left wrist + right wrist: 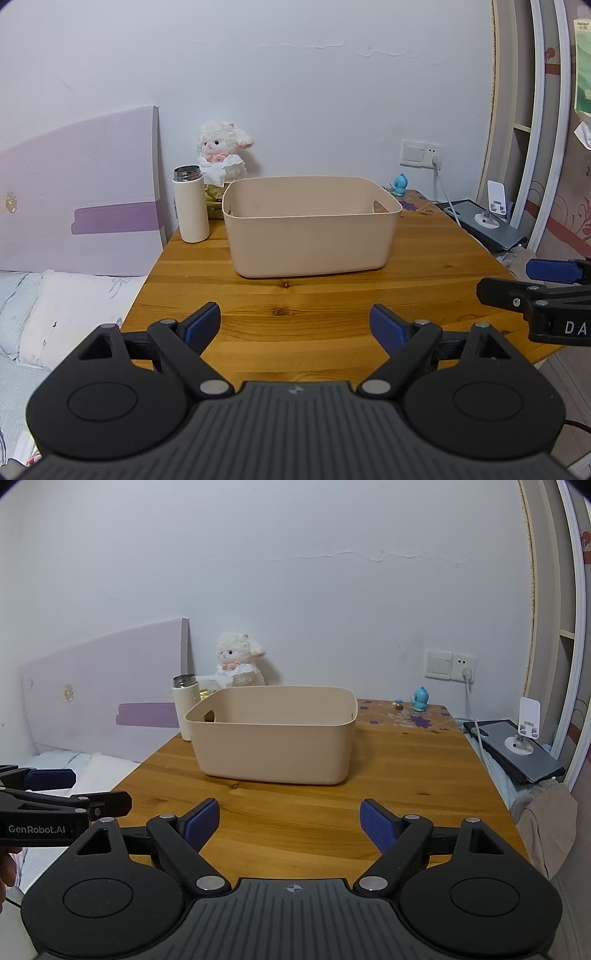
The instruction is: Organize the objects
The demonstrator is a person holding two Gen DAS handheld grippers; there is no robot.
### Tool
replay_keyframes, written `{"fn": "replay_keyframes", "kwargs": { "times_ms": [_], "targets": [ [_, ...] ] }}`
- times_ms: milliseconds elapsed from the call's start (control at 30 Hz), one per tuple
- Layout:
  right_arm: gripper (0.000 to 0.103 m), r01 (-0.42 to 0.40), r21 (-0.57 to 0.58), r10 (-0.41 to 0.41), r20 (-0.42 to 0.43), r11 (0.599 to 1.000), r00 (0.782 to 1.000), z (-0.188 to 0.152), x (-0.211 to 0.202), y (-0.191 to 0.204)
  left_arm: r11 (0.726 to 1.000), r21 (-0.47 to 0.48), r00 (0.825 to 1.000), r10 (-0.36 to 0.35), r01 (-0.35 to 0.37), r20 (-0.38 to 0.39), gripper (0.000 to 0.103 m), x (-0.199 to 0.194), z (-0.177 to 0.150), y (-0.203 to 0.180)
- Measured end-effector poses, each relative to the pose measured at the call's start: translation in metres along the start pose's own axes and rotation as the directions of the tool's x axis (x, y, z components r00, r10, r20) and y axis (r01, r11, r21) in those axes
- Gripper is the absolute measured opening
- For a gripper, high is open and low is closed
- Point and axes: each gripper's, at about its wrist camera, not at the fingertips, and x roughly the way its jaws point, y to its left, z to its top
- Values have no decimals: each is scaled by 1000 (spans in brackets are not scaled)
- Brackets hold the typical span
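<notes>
Bin (310, 236), tan, sits mid-table (332, 306); bottle (191, 205) stands just left. Left gripper (295, 325) and right gripper (290, 821) are held wide open, empty. Bottle should be grasped low, kept upright.
</notes>
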Motion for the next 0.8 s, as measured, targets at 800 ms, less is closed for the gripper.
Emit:
{"fn": "replay_keyframes", "kwargs": {
  "times_ms": [800],
  "targets": [
    [90, 1, 2, -1, 29, 1000, 1000, -13, -33, 8, 1000, -10, 999, 4, -3, 35, 89, -36, -16, 0]
  ]
}}
